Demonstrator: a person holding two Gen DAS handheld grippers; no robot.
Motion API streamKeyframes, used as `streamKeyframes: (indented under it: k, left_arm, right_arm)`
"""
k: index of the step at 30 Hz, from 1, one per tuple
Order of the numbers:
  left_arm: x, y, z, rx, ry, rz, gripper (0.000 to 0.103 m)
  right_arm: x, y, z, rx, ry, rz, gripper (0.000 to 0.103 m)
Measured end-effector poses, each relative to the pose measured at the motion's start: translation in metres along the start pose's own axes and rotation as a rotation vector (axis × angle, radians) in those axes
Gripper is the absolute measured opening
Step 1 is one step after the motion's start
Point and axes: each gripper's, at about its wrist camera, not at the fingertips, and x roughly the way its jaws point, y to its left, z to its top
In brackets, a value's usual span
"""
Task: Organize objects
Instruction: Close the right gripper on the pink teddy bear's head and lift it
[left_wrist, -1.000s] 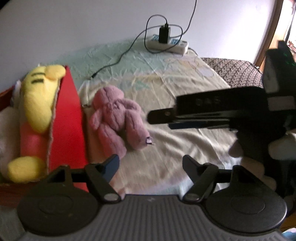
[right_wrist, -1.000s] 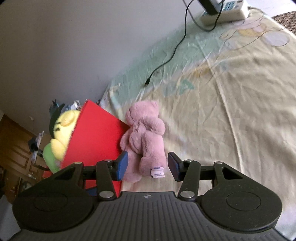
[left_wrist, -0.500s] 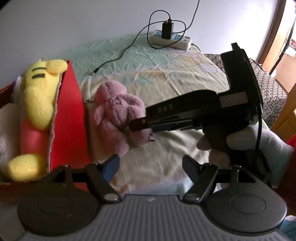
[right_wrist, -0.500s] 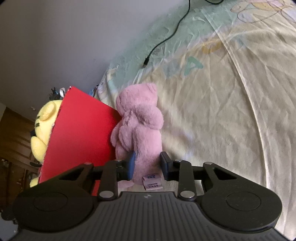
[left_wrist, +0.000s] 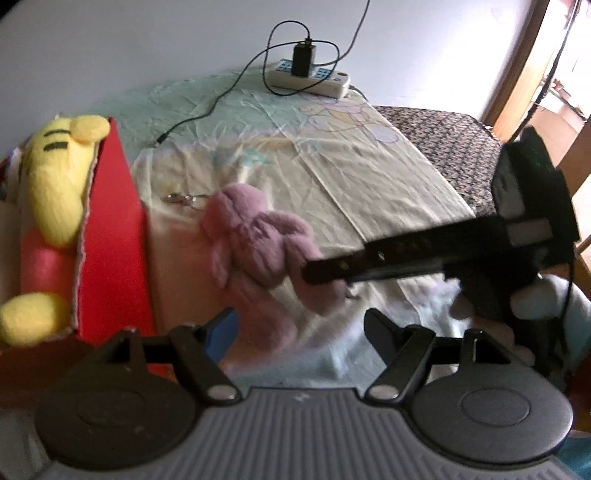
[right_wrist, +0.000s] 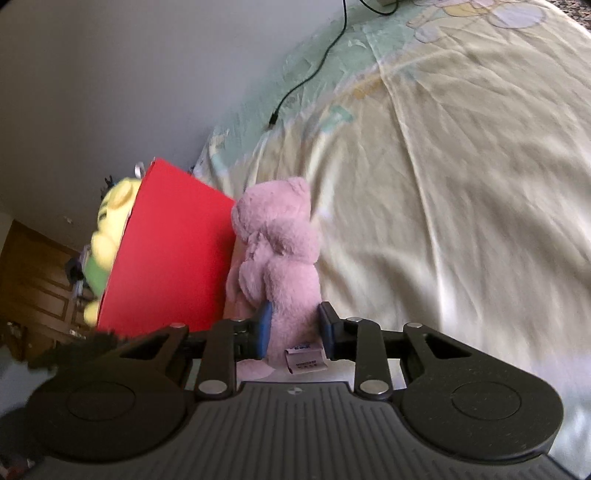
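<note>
Left wrist view, left to right: a yellow plush toy (left_wrist: 55, 192) lies inside the red box (left_wrist: 110, 236) at the frame's left edge, its head against the box's upper corner. Just right of the box, the pink plush bear (left_wrist: 258, 251) lies on the pale bedsheet (left_wrist: 369, 177), near the red wall; whether they touch cannot be told here. A small metal key ring (left_wrist: 181, 199) rests by the bear's head. The left gripper (left_wrist: 299, 328) hangs above the sheet with its fingers spread wide and nothing between them. The right gripper (left_wrist: 325, 275) reaches in from the right, seen side-on, its tip at the bear's lower body; its grip cannot be judged from this angle. Behind, a white power strip (left_wrist: 314, 77) with a black charger (left_wrist: 303, 61) sits at the bed's far end, and a black cable (left_wrist: 207, 110) trails across the sheet.

Right wrist view: the red box (right_wrist: 166, 258) and the yellow plush toy (right_wrist: 110, 225) stand at left, and the pink plush bear (right_wrist: 277, 251) presses against the box's wall. The right gripper (right_wrist: 293, 326) has its blue-padded fingers closed on the bear's lower body, above a white sewn label (right_wrist: 306, 362). The bedsheet (right_wrist: 443, 184) fills the right; the black cable (right_wrist: 314, 66) crosses its top.
</note>
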Motion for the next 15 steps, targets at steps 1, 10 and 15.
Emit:
streamKeyframes:
  k: [1,10,15]
  left_arm:
    - [-0.001,-0.001,-0.001,0.001,0.0,-0.008,0.077]
    - [0.004,-0.002,-0.007,-0.005,0.017,-0.084,0.077]
    - [0.013,0.0,-0.005,-0.021,0.03,-0.083,0.077]
  right_arm:
    - [-0.005,-0.002,-0.005,0.003,0.006,-0.003,0.029]
    - [-0.022,-0.009,-0.025,0.029,0.05,-0.021,0.032]
    - [-0.032,-0.016,-0.005,0.07,-0.045,0.006,0.038]
